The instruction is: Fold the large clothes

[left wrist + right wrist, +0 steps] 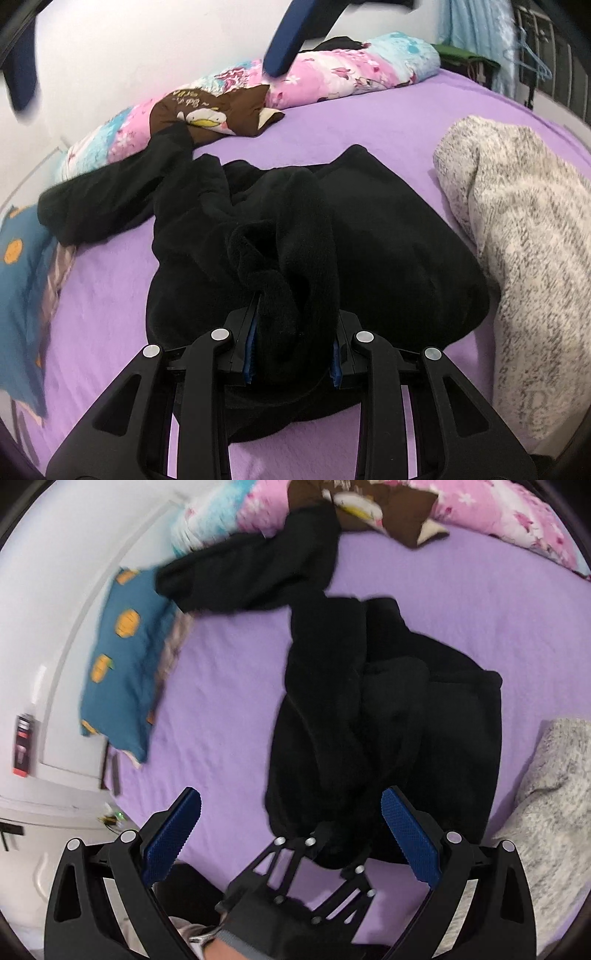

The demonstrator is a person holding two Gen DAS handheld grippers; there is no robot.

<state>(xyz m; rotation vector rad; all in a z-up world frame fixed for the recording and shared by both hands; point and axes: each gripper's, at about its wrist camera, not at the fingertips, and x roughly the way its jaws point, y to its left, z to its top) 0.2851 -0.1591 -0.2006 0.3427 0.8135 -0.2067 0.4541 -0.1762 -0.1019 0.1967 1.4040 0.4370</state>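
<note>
The left gripper had its fingers clamped on a bunched fold of the black fleece garment, spread ahead on the purple bed, hiding their tips. The right gripper hung with fingers wide apart, empty.

Each black plastic two-finger gripper has silver rivets. Its fingers carry blue textured rubber pads. A grey cuff sits at six o'clock.

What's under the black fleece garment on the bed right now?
Purple bedsheet shows all around the black fleece garment, so it lies on that. One sleeve overlaps the floral quilt roll. Anything beneath its bunched middle is covered. The left gripper pinches a fold.
</note>
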